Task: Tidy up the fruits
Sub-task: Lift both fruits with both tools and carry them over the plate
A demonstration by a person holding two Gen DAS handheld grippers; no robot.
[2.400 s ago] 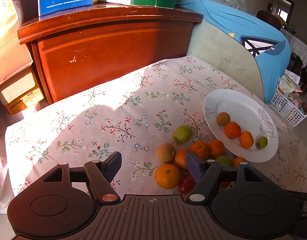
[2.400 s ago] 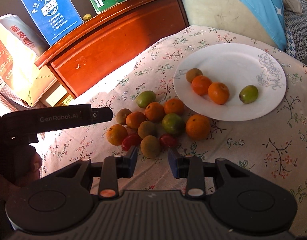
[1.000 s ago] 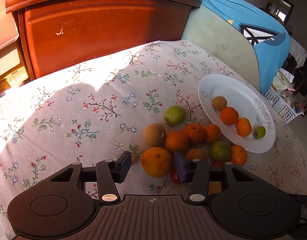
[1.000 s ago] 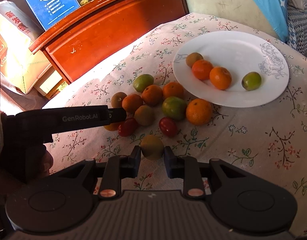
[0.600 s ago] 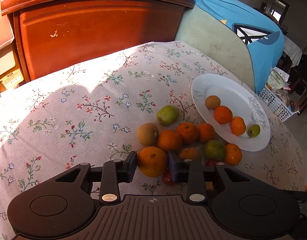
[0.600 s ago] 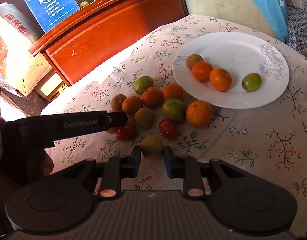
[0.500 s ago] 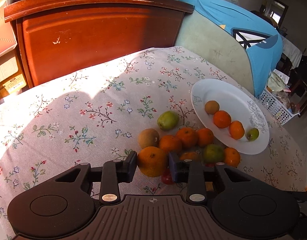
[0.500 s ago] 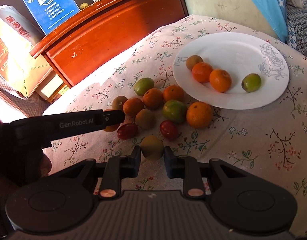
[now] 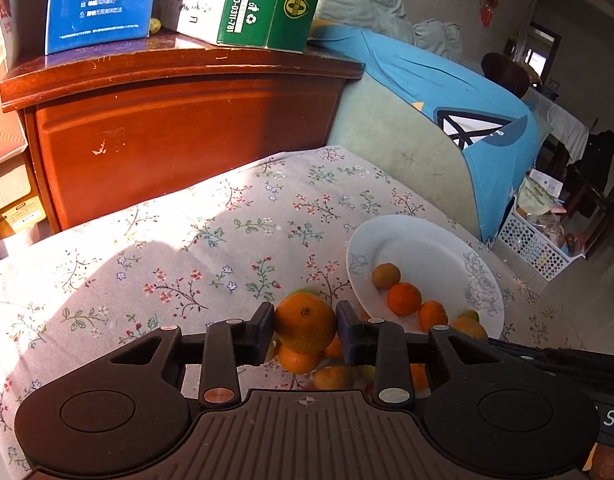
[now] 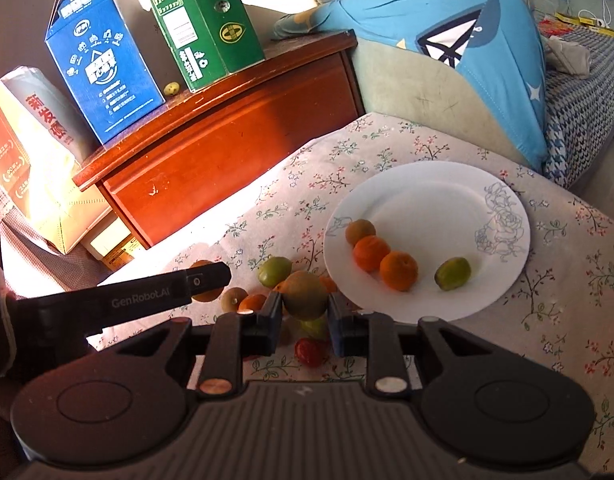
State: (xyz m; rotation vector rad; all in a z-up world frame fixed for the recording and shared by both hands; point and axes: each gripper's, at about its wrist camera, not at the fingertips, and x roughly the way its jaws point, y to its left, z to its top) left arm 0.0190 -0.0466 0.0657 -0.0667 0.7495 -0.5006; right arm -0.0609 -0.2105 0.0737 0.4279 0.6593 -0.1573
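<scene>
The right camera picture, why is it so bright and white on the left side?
Right wrist view: strong sunlight hits the paper bag and the edge of the tablecloth, washing them out to white. Left wrist view: the same sun makes a bright patch on the cloth, with dark shadow nearer the left gripper.

Glossy white plate, matt floral cloth, polished wooden cabinet, printed cardboard cartons.

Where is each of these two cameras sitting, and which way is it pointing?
Left wrist view: sits on the left tool, looking along its fingers at the orange it grips, toward the white plate.
Right wrist view: sits on the right tool, which grips a brownish-green fruit; the left tool's black body shows on the left.
Both show the plate, the loose fruit pile and the wooden cabinet.
</scene>
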